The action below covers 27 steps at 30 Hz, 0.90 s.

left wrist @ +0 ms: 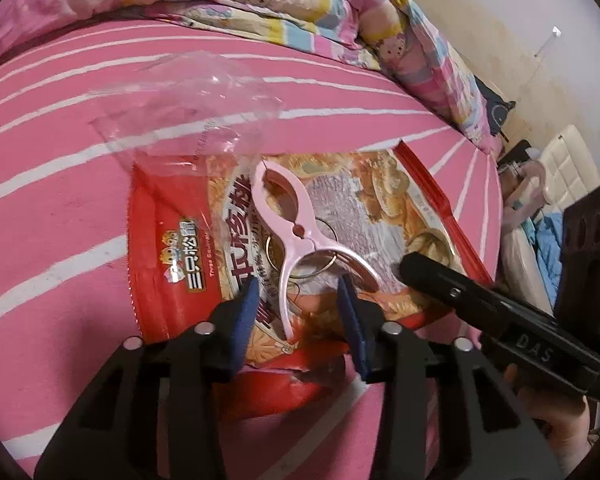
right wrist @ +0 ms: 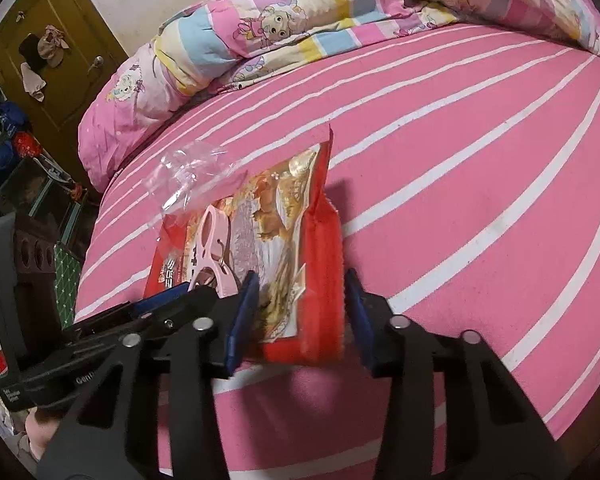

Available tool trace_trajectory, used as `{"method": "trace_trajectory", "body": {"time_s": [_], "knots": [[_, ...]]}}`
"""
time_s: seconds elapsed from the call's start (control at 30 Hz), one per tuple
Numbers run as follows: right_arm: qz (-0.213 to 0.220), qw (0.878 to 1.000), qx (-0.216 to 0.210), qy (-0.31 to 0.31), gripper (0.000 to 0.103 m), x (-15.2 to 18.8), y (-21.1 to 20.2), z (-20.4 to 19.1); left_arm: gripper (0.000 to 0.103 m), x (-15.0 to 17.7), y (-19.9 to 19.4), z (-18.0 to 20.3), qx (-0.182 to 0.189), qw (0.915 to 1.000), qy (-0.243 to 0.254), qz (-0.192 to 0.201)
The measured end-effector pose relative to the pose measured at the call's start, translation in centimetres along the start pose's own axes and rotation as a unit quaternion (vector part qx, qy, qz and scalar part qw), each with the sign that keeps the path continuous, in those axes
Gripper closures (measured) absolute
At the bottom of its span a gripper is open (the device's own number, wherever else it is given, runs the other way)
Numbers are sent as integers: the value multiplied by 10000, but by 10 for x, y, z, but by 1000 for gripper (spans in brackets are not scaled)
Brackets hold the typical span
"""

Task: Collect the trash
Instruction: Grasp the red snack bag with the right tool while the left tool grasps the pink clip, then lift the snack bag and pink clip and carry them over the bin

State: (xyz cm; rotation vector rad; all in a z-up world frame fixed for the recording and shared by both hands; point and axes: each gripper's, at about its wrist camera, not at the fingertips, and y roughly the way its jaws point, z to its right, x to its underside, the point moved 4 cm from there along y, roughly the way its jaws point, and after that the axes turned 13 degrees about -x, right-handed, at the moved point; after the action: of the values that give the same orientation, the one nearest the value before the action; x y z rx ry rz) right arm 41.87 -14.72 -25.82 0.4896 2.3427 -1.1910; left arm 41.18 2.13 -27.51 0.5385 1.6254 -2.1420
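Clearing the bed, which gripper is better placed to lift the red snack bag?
Right gripper: its pads straddle the red snack bag's edge. The left gripper straddles the pink clip.

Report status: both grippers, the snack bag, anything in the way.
Left gripper open around pink clip. Right gripper open, straddling snack bag edge. Clip lies on bag; clear wrapper beside it.
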Motion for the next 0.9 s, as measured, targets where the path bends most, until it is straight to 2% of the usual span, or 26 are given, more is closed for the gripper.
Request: {"method": "trace_trajectory", "body": {"time_s": [0.03, 0.1, 0.17, 0.2, 0.37, 0.53, 0.63, 0.9], "knots": [[-24, 10000, -32, 69, 72, 1, 1, 2, 73, 1, 2, 2, -19, 10000, 35, -7], [-18, 9998, -69, 162, 74, 2, 0, 5, 81, 2, 4, 2, -78, 9999, 91, 9], [28, 9998, -76, 181, 76, 1, -2, 6, 96, 2, 5, 0, -70, 10000, 49, -22], [36, 9998, -88, 180, 79, 1, -2, 6, 98, 2, 6, -2, -17, 10000, -9, -56], [212, 9997, -108, 100, 88, -4, -9, 2, 99, 2, -2, -3, 93, 9999, -69, -21], [577, 9983, -23, -23, 95, -7, -27, -5, 99, 1, -25, -3, 158, 9995, -106, 242], [833, 9964, 93, -95, 96, -8, -47, -10, 99, 1, -41, -5, 203, 9988, -192, 400], [1160, 9925, 196, -328, 97, -14, -93, -25, 99, 6, -87, 0, 289, 9959, -367, 773]]}}
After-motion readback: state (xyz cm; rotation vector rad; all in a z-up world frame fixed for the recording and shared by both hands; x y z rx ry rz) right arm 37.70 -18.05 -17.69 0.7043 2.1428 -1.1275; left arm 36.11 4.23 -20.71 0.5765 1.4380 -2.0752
